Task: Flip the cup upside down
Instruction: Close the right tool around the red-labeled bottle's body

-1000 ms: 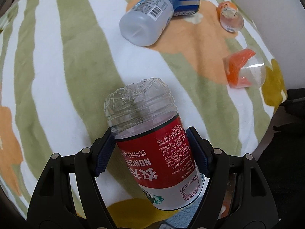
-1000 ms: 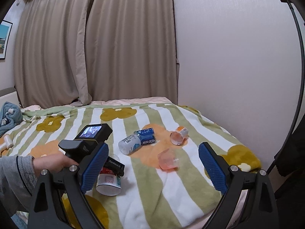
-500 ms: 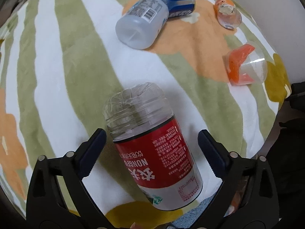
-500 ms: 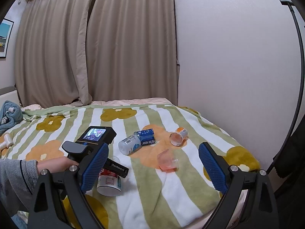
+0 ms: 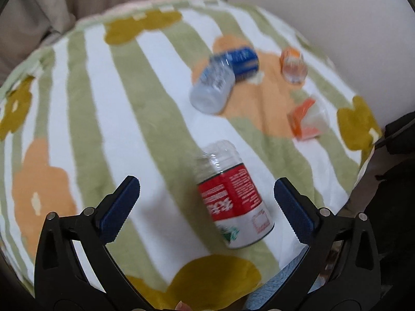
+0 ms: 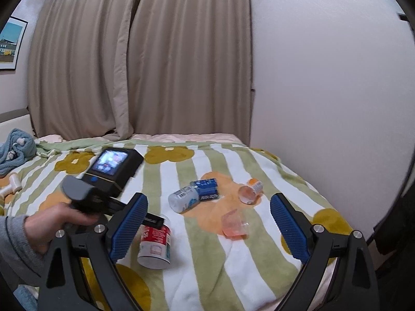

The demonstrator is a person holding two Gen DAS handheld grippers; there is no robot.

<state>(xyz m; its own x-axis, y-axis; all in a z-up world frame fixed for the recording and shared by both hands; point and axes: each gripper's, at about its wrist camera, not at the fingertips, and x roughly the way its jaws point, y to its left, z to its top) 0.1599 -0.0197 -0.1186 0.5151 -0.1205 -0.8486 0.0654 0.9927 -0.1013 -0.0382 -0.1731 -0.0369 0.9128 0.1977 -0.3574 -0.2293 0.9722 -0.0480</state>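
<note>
A clear plastic cup with a red and white label (image 5: pixel 232 202) stands mouth down on the striped blanket, its closed clear base on top; it also shows in the right wrist view (image 6: pixel 155 243). My left gripper (image 5: pixel 206 208) is open and empty, pulled back and raised, its fingers wide on either side of the cup without touching. In the right wrist view the left gripper body (image 6: pixel 103 178) is held by a hand above the cup. My right gripper (image 6: pixel 208 226) is open and empty above the bed's near part.
A blue-labelled cup (image 5: pixel 221 77) lies on its side further back. A small clear cup with an orange base (image 5: pixel 293 64) and a clear orange cup (image 5: pixel 308 121) lie near the bed's right edge. The wall (image 6: pixel 324 90) stands right, curtains behind.
My left gripper opened off the red-labelled cup, then drew back and up. The cup stays mouth down on the blanket. The right gripper has hardly moved.
</note>
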